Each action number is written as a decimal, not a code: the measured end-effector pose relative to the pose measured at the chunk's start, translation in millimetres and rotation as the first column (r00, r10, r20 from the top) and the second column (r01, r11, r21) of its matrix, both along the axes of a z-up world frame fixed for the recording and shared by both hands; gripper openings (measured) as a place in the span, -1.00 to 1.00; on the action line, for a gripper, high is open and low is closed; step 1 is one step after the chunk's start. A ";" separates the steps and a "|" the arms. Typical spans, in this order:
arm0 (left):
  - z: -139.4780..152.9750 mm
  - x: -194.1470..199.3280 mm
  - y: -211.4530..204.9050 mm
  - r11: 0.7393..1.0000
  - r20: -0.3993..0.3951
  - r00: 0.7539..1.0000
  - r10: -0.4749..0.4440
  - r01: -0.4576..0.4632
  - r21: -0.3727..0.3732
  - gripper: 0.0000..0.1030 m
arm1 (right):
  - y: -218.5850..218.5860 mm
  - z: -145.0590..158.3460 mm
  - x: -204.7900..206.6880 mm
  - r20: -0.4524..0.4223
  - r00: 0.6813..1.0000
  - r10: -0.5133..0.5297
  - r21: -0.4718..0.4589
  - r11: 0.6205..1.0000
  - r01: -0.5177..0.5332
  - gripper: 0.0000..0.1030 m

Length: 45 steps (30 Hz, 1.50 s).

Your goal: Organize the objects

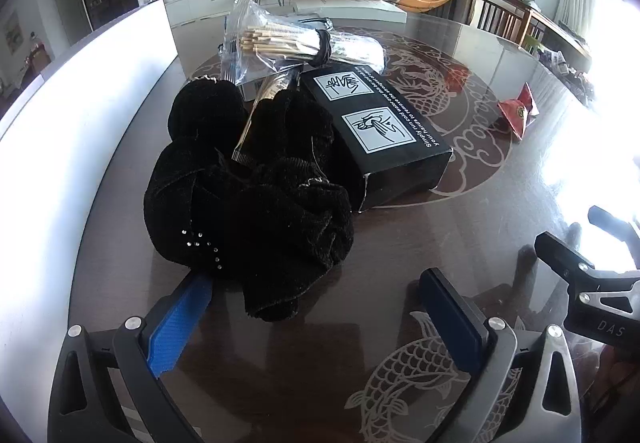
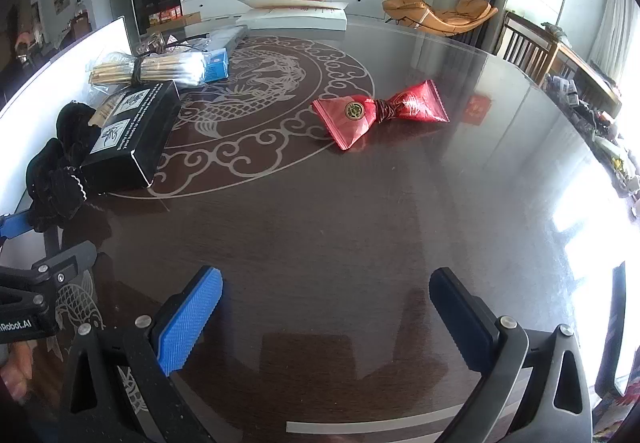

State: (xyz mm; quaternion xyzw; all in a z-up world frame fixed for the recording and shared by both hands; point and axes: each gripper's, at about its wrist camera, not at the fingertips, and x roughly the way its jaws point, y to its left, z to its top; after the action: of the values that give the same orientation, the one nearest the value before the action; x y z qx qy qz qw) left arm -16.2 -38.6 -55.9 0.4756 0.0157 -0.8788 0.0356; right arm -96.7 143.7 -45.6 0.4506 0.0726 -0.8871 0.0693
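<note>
A black velvet cloth [image 1: 248, 199] lies bunched on the dark table just ahead of my left gripper [image 1: 316, 295], which is open and empty; its near edge lies between the fingers. Behind it are a black box [image 1: 380, 135] and a bundle of chopsticks in clear plastic [image 1: 288, 41]; a wrapped chopstick pair [image 1: 264, 115] rests on the cloth. A red bow-shaped packet [image 2: 380, 113] lies ahead of my right gripper [image 2: 326, 297], which is open and empty. The cloth [image 2: 56, 167], box [image 2: 132, 131] and chopsticks [image 2: 152, 69] show at left in the right wrist view. The packet [image 1: 518, 113] shows at right in the left wrist view.
A white board [image 1: 80, 131] stands along the table's left edge. A white flat box [image 2: 294, 17] lies at the far edge. A blue-labelled pack [image 2: 216, 67] sits by the chopsticks. Chairs [image 2: 528, 47] stand at right. My right gripper's body [image 1: 592, 283] is near the left one.
</note>
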 end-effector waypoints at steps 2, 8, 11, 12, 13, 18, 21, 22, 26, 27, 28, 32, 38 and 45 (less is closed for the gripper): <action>-0.2 -0.4 0.7 1.000 -0.009 1.000 -0.011 0.011 -0.001 1.00 | 1.8 -0.7 -1.0 0.011 1.000 -0.006 -0.015 1.000 0.006 1.00; 0.4 -26.5 0.5 1.000 0.014 1.000 -0.013 0.013 0.002 1.00 | 3.2 -2.3 -36.3 0.046 0.995 -0.090 -0.042 0.995 0.092 1.00; 0.1 -43.4 -4.1 1.000 -0.011 1.000 0.027 -0.027 0.003 1.00 | -1.8 -1.9 -61.7 0.044 0.990 -0.132 -0.042 0.990 0.134 1.00; -0.5 -48.5 -4.5 1.000 -0.026 0.999 0.022 -0.022 0.001 1.00 | -3.6 -1.9 -69.7 0.040 0.989 -0.139 -0.043 0.989 0.141 1.00; -1.1 -54.3 -3.8 1.000 -0.043 0.999 0.013 -0.013 -0.001 1.00 | -5.4 -2.3 -76.1 0.029 0.990 -0.140 -0.046 0.989 0.141 1.00; -1.2 -72.4 -2.0 1.000 -0.043 0.999 0.015 -0.015 0.000 1.00 | -9.2 -2.3 -86.0 0.016 0.992 -0.125 -0.051 0.991 0.125 1.00; -1.0 -75.1 -1.1 1.000 -0.043 0.999 0.015 -0.015 0.001 1.00 | -9.7 -2.4 -86.8 0.016 0.992 -0.124 -0.050 0.991 0.125 1.00; -1.2 -75.3 -0.7 1.000 -0.043 0.999 0.015 -0.015 0.001 1.00 | -9.9 -2.5 -86.9 0.016 0.992 -0.124 -0.050 0.991 0.125 1.00; -1.7 -74.4 -1.5 1.000 -0.044 0.999 0.016 -0.016 0.001 1.00 | -9.6 -2.5 -86.6 0.016 0.992 -0.124 -0.050 0.991 0.124 1.00; -1.7 -74.2 -1.6 1.000 -0.044 0.999 0.016 -0.016 0.001 1.00 | -9.7 -2.4 -86.7 0.016 0.992 -0.123 -0.050 0.991 0.124 1.00; -1.7 -74.5 -1.4 1.000 -0.044 0.999 0.016 -0.016 0.001 1.00 | -9.6 -2.6 -86.6 0.016 0.992 -0.123 -0.050 0.991 0.124 1.00; -1.9 -73.8 -2.0 1.000 -0.044 0.999 0.016 -0.016 0.002 1.00 | -9.6 -2.6 -86.5 0.016 0.992 -0.123 -0.050 0.991 0.124 1.00; -2.3 -73.4 -2.5 1.000 -0.044 0.999 0.016 -0.016 0.002 1.00 | -9.8 -2.5 -86.7 0.016 0.992 -0.123 -0.050 0.991 0.123 1.00; -2.6 -73.1 -2.9 1.000 -0.045 0.999 0.016 -0.016 0.002 1.00 | -9.5 -2.7 -86.5 0.015 0.992 -0.123 -0.050 0.991 0.123 1.00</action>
State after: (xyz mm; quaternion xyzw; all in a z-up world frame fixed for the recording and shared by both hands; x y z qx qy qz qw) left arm -89.3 -41.4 -58.5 0.4558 0.0209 -0.8889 0.0421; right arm -183.2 134.2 -48.3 0.4578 0.0218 -0.8884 0.0263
